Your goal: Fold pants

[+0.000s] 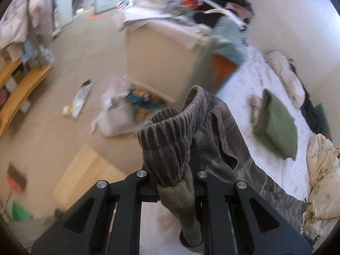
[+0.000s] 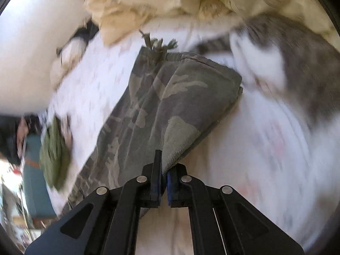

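Grey-green camouflage pants [image 2: 161, 97], white sheet [image 2: 244, 148]

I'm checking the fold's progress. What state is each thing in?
Pants: lifted off the bed, held at both ends.
Left gripper: shut on the ribbed waistband.
Right gripper: shut on a pants corner.
Green pillow: lying flat on the bed.

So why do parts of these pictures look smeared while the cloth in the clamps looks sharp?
Left wrist view: the room is motion-blurred, while the pants in the left gripper stay crisp. Right wrist view: the bed sheet smears, and the fisheye lens bends and darkens the edges.
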The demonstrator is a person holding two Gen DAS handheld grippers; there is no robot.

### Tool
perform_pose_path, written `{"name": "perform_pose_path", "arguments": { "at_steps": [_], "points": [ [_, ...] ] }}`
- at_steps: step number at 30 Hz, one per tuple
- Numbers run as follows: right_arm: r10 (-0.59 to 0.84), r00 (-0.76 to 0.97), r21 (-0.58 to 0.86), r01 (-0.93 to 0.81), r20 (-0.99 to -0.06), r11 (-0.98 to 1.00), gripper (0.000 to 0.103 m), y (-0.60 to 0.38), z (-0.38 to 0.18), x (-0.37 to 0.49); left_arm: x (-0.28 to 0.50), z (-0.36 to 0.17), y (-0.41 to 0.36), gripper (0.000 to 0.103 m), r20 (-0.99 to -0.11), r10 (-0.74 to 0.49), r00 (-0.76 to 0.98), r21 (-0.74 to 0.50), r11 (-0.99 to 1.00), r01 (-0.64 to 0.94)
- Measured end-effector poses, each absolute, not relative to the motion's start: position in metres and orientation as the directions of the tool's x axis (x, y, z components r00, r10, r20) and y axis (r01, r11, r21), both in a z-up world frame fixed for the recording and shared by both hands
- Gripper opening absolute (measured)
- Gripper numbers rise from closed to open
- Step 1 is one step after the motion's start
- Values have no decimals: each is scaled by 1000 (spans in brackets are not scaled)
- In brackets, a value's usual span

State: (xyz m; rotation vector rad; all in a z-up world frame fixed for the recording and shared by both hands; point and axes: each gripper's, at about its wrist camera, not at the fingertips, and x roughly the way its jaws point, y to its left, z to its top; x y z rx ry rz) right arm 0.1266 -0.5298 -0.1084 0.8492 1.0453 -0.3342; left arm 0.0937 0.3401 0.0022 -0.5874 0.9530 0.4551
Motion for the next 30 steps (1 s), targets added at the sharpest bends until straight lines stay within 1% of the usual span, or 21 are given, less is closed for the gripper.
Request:
{"name": "perform_pose_path", "arguments": {
  "at_steps": [2,4,6,8,10,12,13,14,15,16,17,18,19,20,21,23,24,25,27,28,30],
  "points": [
    [167,444,440,633,-881,637,2,-514,-109,98,74,-5,354,12,-877,101,470,-237,759,-606],
    [164,380,391,657,-910,645,2,-499,-116,77,63,-16,358,12,-895,93,437,-204,786,-583],
    [149,313,329,667,-938,669,3,-489,-129,76,61,-32,361,12,-912,61,406,-205,789,-579],
    [119,221,238,661,-968,711,4,-480,-145,86,65,-35,355,12,-915,85,394,-163,816,-554],
    [65,149,148,658,-987,738,16,-474,-153,88,69,-32,348,12,-911,101,400,-138,839,-526],
    [25,99,84,656,-995,750,18,-468,-152,85,68,-28,341,12,-905,114,410,-124,851,-510],
    [-1,90,59,656,-996,752,25,-466,-146,82,67,-25,337,12,-899,116,423,-125,857,-500],
    [-43,94,30,660,-995,751,30,-462,-135,77,68,-22,336,12,-895,116,431,-126,860,-494],
    [-106,133,10,667,-985,745,34,-458,-113,69,68,-19,334,12,-889,118,443,-129,864,-487],
    [-147,180,13,675,-973,738,35,-453,-96,63,68,-16,333,12,-883,114,456,-138,864,-484],
    [-187,244,28,674,-952,738,38,-445,-74,56,68,-13,333,12,-879,113,463,-143,864,-483],
    [-206,316,54,651,-926,757,50,-432,-51,50,69,-11,332,12,-875,111,471,-151,862,-484],
    [-186,385,97,608,-904,788,58,-417,-35,50,69,-9,331,12,-871,105,479,-163,860,-484],
    [-120,450,163,541,-885,825,58,-399,-23,52,70,-6,330,12,-868,101,486,-171,859,-484],
    [-3,504,254,440,-864,861,58,-376,-16,53,71,-5,327,12,-866,101,490,-173,859,-481],
    [219,525,391,242,-823,888,55,-325,-11,66,75,-2,319,12,-861,105,497,-168,865,-473],
    [332,506,454,136,-796,880,50,-293,-12,69,77,0,314,12,-858,108,503,-161,872,-462],
    [426,475,510,57,-770,858,36,-263,-15,73,79,2,309,12,-854,110,509,-155,880,-450],
    [548,369,573,-50,-751,818,15,-203,-31,84,81,8,295,12,-840,121,529,-132,900,-415],
    [598,318,601,-101,-736,793,13,-169,-41,87,82,10,290,12,-833,122,539,-124,909,-399],
    [639,263,609,-195,-722,769,11,-113,-56,91,83,15,279,12,-819,109,564,-125,925,-360]
  ]
}}
